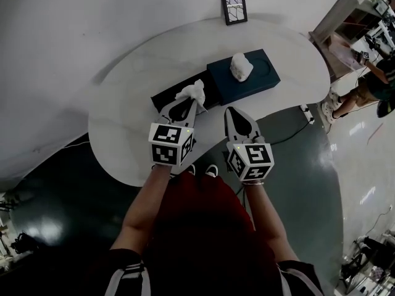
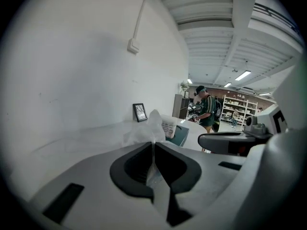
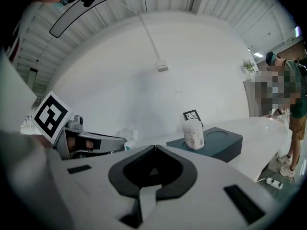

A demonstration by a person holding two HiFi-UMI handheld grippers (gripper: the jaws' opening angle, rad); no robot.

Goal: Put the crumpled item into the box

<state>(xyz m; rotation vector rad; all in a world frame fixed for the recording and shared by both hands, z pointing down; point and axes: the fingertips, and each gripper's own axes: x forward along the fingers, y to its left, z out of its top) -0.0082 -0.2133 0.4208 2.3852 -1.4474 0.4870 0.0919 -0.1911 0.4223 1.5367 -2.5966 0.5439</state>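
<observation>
My left gripper [image 1: 196, 102] is shut on a crumpled, thin white wrapper [image 1: 193, 91], held over the near middle of the white table [image 1: 123, 140]. In the left gripper view the translucent wrapper [image 2: 144, 130] sticks up past the closed tips of my left gripper [image 2: 153, 143]. A dark teal box [image 1: 247, 79] lies just beyond to the right, with a white paper cup [image 1: 241, 66] standing in a round recess on its top. My right gripper [image 1: 229, 111] is shut with nothing in it, beside the left one and short of the box [image 3: 218, 142] and cup [image 3: 193, 134].
A flat black box [image 1: 165, 97] lies left of the teal one, partly under my left gripper. A small framed picture [image 1: 234, 8] stands at the table's far edge by the wall. A person [image 1: 370, 82] stands by shelves at the right. A power strip [image 1: 307, 113] lies on the floor.
</observation>
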